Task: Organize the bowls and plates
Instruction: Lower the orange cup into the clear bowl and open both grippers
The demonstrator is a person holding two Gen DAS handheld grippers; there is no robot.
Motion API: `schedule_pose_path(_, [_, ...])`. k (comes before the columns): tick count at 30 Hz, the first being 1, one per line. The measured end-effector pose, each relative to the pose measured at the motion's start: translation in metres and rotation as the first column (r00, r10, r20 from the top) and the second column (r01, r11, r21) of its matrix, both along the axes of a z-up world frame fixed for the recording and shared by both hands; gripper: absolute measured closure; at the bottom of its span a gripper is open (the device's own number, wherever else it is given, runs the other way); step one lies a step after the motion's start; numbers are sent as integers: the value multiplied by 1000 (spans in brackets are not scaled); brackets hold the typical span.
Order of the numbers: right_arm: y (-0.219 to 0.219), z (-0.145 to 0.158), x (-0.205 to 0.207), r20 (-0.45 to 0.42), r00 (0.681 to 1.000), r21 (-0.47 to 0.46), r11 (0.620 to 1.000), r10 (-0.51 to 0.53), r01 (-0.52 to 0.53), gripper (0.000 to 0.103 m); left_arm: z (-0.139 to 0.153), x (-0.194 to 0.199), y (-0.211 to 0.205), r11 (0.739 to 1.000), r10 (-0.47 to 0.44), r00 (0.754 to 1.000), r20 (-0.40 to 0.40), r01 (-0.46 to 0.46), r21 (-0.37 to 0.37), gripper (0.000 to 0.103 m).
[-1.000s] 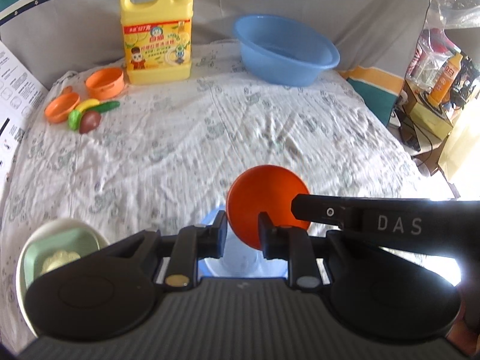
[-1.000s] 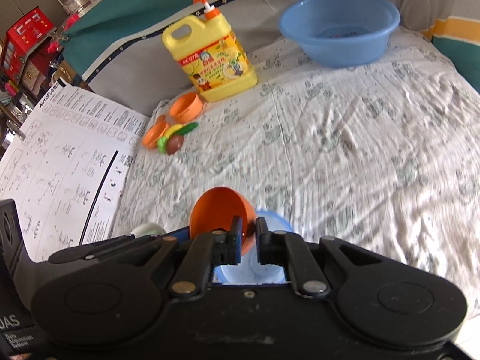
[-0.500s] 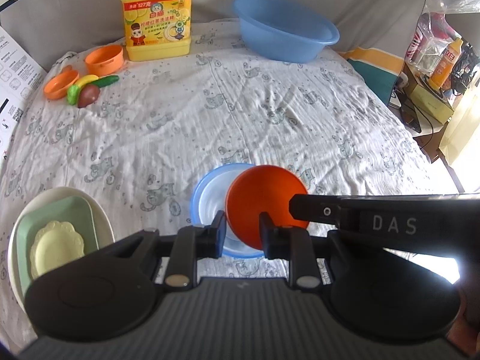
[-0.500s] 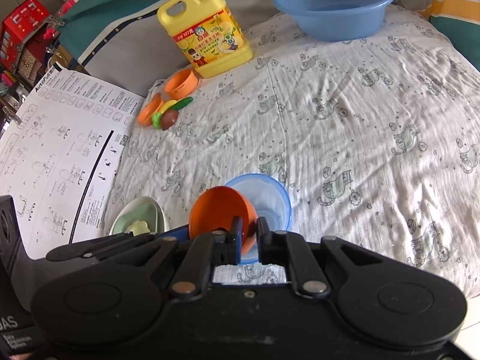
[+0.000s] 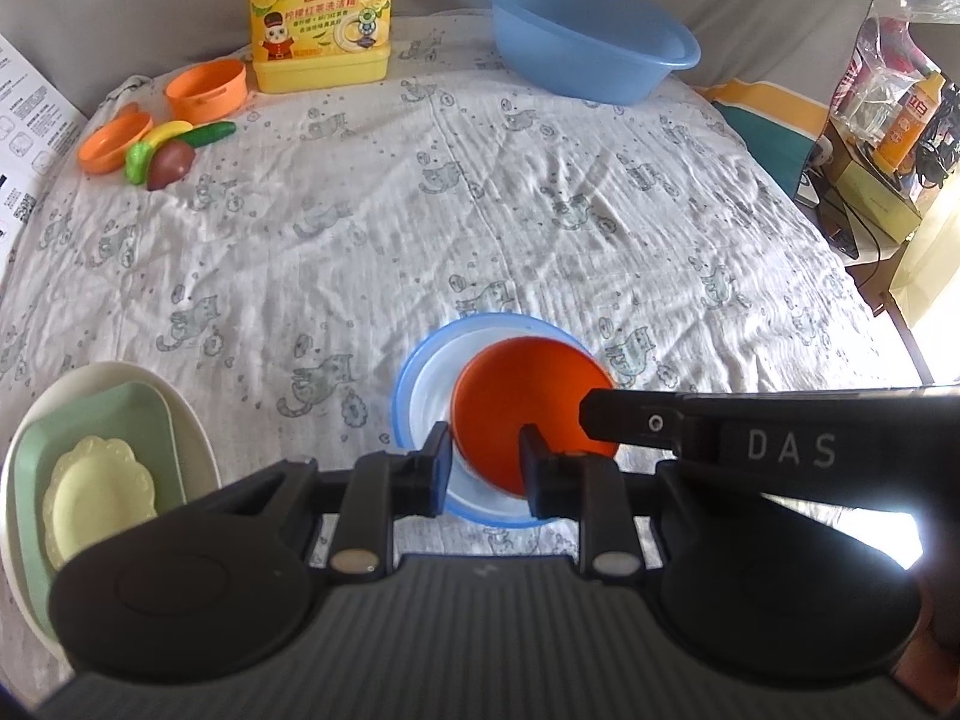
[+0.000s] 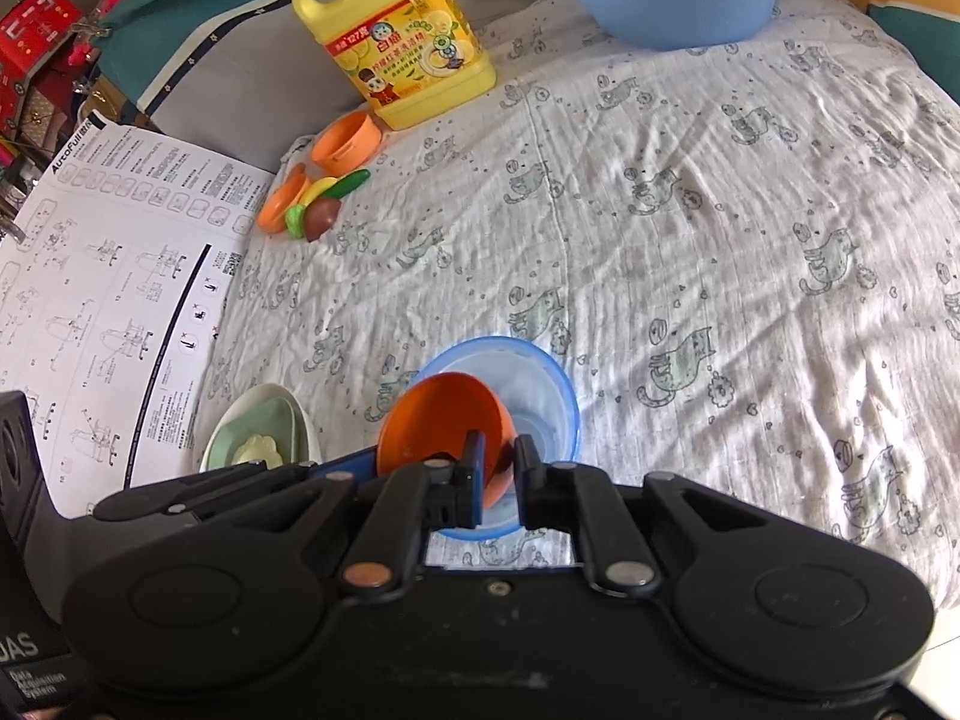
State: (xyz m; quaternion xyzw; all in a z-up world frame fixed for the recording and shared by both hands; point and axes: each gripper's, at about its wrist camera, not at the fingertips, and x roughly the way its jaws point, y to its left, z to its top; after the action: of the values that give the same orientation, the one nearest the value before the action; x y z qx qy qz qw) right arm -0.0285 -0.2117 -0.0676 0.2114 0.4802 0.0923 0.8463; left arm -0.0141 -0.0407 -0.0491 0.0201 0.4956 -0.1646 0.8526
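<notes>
My right gripper [image 6: 497, 473] is shut on the rim of an orange bowl [image 6: 441, 425] and holds it tilted just above a blue-rimmed bowl [image 6: 543, 396] on the cloth. In the left wrist view the orange bowl [image 5: 522, 402] shows its underside over the blue bowl [image 5: 420, 384]. My left gripper [image 5: 480, 459] is open, its fingertips on either side of the orange bowl's near edge, not clamping it. The right gripper's finger [image 5: 636, 420] crosses in from the right. A white dish holding a green tray and a pale yellow plate [image 5: 96, 486] lies at the left.
A yellow detergent jug [image 5: 321, 6] and a blue basin [image 5: 588, 48] stand at the back. Two small orange bowls [image 5: 207, 90] and toy fruit [image 5: 171, 159] lie back left. A printed sheet [image 6: 102, 276] lies on the left. Clutter stands beyond the right edge.
Both grippers have risen and pulled back, so more of the cloth and the blue bowl shows. The orange bowl stays in the right gripper, now over the blue bowl.
</notes>
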Motion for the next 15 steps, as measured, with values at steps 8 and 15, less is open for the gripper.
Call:
schedule_pose_path(8, [-2,3,9,22,1000,-26,1000,-5,5,70,4,6,9,999,35,998,46,-35,11,34])
schedule_pose_path(15, [-14,9,8,60,997,-51,997,-51,55,0,19,4,29,996,90,989,118,-92,15,0])
